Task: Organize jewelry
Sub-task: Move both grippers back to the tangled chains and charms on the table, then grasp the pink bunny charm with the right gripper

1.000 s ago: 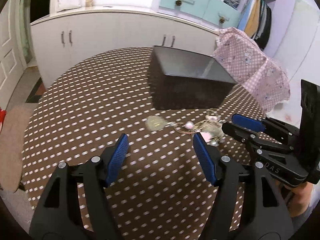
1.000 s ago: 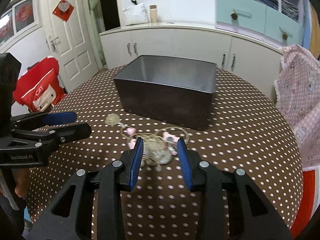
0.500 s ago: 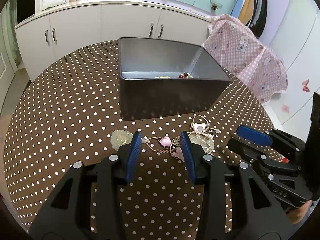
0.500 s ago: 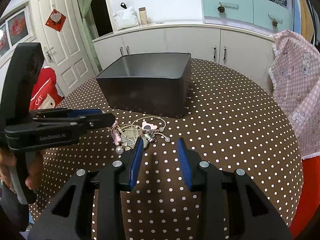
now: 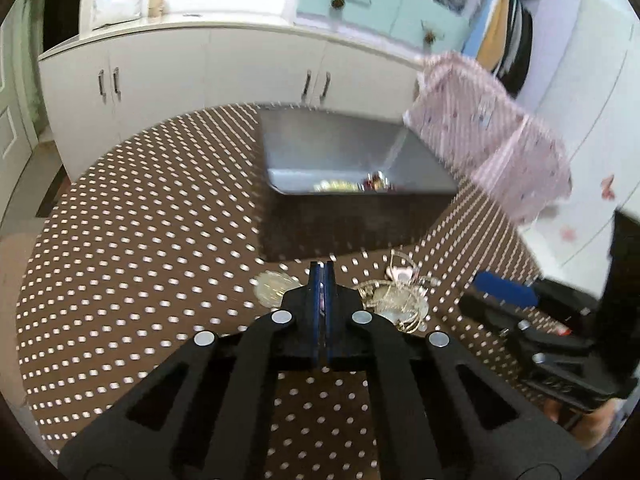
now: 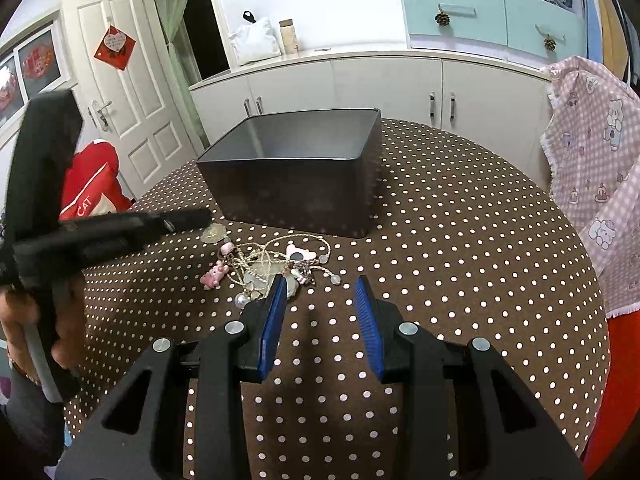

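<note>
A tangle of jewelry [image 6: 272, 264] lies on the dotted tablecloth in front of the dark metal box [image 6: 296, 196]: cord, beads, pink charms and a pale disc pendant [image 6: 214, 234]. My left gripper [image 5: 323, 266] is shut, its pads pressed together over the spot between the disc pendant [image 5: 272, 286] and the jewelry [image 5: 396, 296]. I see nothing hanging from it. In the right wrist view the left gripper [image 6: 206, 215] hovers just above the disc. My right gripper [image 6: 320, 288] stands open with bare cloth between its fingers, the pile at its left fingertip. The box [image 5: 352, 148] holds a few small pieces [image 5: 348, 185].
The round table [image 6: 460, 240] carries a brown polka-dot cloth. A pink checked cloth [image 6: 592, 168] drapes something at the right edge. White cabinets [image 6: 360, 84] stand behind, and a red bag [image 6: 92, 192] sits by the door on the left.
The left jaws have gone from wide apart to fully shut over the chain by the pink charm. The right gripper has drifted off the pile, which now lies left of its jaws.
</note>
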A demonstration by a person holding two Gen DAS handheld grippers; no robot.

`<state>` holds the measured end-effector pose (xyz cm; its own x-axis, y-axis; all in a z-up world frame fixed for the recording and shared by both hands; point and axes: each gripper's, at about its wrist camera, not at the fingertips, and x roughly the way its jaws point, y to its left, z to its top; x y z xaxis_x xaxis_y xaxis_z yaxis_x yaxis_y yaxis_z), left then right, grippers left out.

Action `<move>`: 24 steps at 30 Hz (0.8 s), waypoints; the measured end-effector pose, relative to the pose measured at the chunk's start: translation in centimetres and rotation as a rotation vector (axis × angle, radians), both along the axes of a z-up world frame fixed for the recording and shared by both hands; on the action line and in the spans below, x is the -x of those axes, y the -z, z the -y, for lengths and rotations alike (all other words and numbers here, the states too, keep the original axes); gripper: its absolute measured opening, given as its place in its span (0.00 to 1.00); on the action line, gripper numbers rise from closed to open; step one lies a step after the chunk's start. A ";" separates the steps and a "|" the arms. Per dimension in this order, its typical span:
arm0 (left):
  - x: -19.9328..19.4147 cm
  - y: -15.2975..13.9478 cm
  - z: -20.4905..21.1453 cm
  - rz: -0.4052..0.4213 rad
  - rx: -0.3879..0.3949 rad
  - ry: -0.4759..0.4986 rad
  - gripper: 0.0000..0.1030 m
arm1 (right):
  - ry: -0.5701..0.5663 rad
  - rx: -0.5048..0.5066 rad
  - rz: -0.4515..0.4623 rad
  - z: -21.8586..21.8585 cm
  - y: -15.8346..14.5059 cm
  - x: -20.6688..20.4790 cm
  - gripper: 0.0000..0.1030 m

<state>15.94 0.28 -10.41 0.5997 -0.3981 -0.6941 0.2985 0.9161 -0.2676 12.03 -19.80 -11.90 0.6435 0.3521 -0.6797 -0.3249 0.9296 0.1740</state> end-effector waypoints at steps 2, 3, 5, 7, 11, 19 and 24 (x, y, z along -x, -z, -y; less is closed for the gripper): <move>0.3 -0.7 -0.8 0.011 0.020 -0.015 0.02 | -0.010 0.001 0.001 -0.4 -0.1 0.1 0.32; 0.4 -1.0 -1.3 0.015 0.028 -0.024 0.02 | -0.017 0.002 0.001 -0.7 -0.1 0.1 0.32; 0.6 -1.2 -1.9 0.013 0.042 -0.025 0.02 | -0.032 0.007 0.002 -1.4 -0.2 0.0 0.32; 0.8 -1.1 -2.1 0.007 0.055 -0.035 0.02 | -0.047 0.010 0.000 -2.1 -0.4 -0.2 0.32; 1.2 -0.3 -2.7 -0.019 0.053 -0.043 0.02 | -0.109 0.028 0.007 -4.5 -0.9 -0.5 0.32; 1.9 0.7 -4.2 -0.038 0.006 -0.084 0.03 | -0.186 0.095 -0.063 -9.8 1.0 -1.6 0.32; 1.9 1.0 -5.0 -0.050 0.004 -0.083 0.03 | -0.141 0.201 -0.056 -11.1 1.8 -2.7 0.26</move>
